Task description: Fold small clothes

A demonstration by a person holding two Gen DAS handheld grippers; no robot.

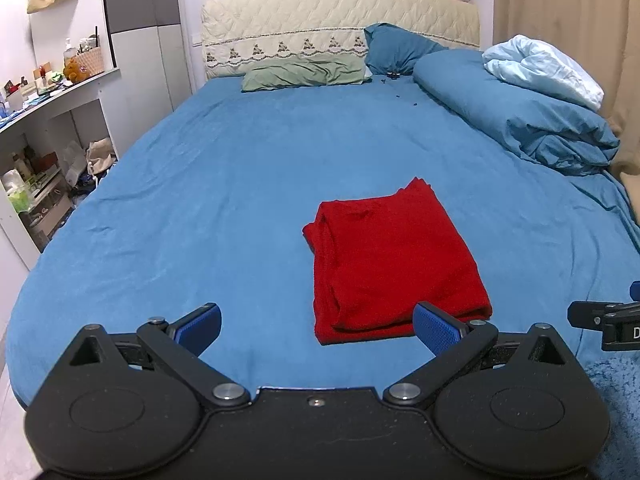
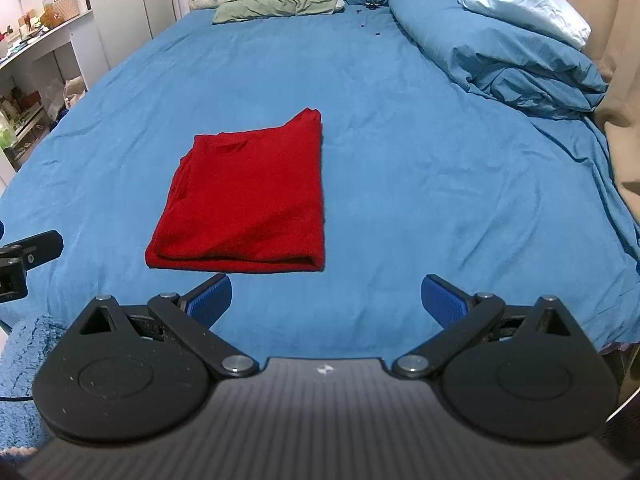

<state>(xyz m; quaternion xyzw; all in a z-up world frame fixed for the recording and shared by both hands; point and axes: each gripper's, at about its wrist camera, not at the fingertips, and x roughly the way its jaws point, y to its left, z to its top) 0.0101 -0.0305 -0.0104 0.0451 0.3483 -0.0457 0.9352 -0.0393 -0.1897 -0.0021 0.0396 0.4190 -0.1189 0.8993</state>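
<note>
folded red garment (image 2: 244,204), long axis toward headboard (image 1: 340,12)

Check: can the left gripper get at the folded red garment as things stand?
Probably yes. The left gripper is open, and the red garment lies flat on the blue sheet just ahead, toward its right finger. Nothing sits between them; the right gripper is open, off to the side.

1. The folded garment (image 1: 394,264) lies on the bed (image 1: 224,184), just ahead and right of my left hand-held gripper (image 1: 316,326).
2. It lies ahead and left of my right hand-held gripper (image 2: 326,300).
3. Pillows (image 1: 304,74) lie far ahead; the bundled duvet (image 1: 516,108) ahead right.
</note>
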